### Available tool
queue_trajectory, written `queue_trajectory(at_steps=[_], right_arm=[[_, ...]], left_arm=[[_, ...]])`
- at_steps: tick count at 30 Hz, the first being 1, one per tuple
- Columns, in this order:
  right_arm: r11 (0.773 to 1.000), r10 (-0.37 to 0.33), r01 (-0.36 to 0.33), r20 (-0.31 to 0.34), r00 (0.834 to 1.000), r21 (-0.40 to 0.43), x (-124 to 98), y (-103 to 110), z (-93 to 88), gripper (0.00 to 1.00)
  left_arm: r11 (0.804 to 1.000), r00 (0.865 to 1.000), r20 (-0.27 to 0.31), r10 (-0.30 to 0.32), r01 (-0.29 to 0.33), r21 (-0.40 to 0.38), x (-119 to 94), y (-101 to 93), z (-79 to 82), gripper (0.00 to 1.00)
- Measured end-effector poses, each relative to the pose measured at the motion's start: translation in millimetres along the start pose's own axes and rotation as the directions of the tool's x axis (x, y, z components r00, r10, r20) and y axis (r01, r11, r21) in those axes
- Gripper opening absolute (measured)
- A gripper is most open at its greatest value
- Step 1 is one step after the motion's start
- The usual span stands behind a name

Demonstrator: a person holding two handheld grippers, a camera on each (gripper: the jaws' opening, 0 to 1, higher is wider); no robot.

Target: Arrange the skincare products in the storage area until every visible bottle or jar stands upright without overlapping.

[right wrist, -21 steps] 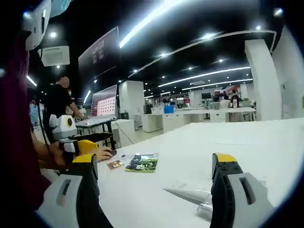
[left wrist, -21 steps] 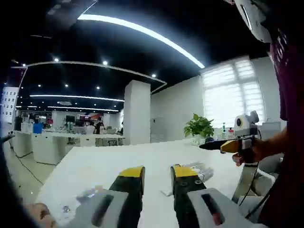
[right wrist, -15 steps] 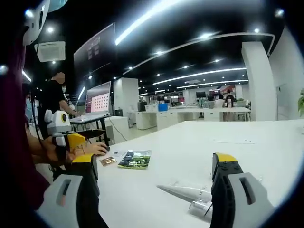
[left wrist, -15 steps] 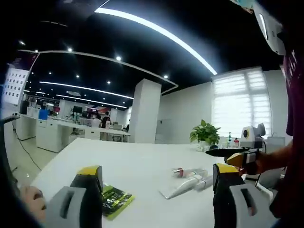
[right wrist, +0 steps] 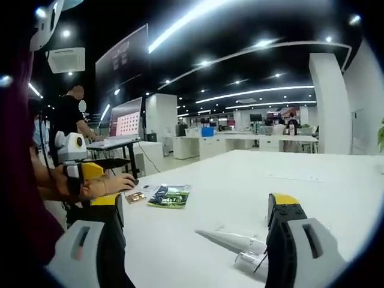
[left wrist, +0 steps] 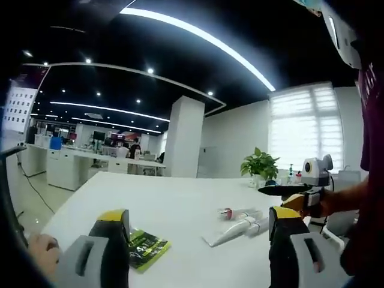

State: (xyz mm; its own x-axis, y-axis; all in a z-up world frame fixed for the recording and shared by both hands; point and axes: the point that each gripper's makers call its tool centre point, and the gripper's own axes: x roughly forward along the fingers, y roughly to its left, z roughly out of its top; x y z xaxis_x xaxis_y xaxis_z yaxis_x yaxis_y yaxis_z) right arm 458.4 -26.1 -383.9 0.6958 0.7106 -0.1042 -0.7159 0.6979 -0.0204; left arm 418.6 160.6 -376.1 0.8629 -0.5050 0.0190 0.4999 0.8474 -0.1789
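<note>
While we hold both tools above the white worktop [left wrist: 180,204], the left gripper [left wrist: 198,237] has its yellow-tipped jaws spread wide apart with nothing between them, and the right gripper [right wrist: 195,237] likewise stands with its jaws wide apart and bare. In the left gripper view we see the skincare tubes [left wrist: 237,223] lying flat on the worktop, a long white tube with a pointed end and a couple of smaller ones beside it, one with a red cap; they lie close together and we cannot tell whether they touch. A green sachet [left wrist: 147,247] lies flat just inside the left jaw, well apart from the tubes. The other gripper enters from the right edge, held in a hand [left wrist: 315,204], near a potted plant [left wrist: 259,165] at the far end of the worktop. In the right gripper view the tubes lie close to the right jaw, also on their sides, while the green sachet and a small brown packet [right wrist: 135,197] lie farther off, near the hand holding the other gripper.
</note>
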Motion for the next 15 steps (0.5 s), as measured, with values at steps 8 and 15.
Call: queue_trajectory(at_steps=[8,15], right_arm=[[0.999,0.048,-0.049,-0.129,0.991,-0.004,1.8,-6.9,-15.6,0.92],[0.981,0.158,-0.180,-0.247,0.956,-0.069,13.9,-4.8,-19.7,0.89]], left_arm=[[1.000,1.000,0.005,0.012,-0.012,0.007,-2.9,-0.7,0.8,1.00],[1.000,1.000,0.001,0.007,-0.007,-0.006,-5.8,-3.1,-2.6,1.00]])
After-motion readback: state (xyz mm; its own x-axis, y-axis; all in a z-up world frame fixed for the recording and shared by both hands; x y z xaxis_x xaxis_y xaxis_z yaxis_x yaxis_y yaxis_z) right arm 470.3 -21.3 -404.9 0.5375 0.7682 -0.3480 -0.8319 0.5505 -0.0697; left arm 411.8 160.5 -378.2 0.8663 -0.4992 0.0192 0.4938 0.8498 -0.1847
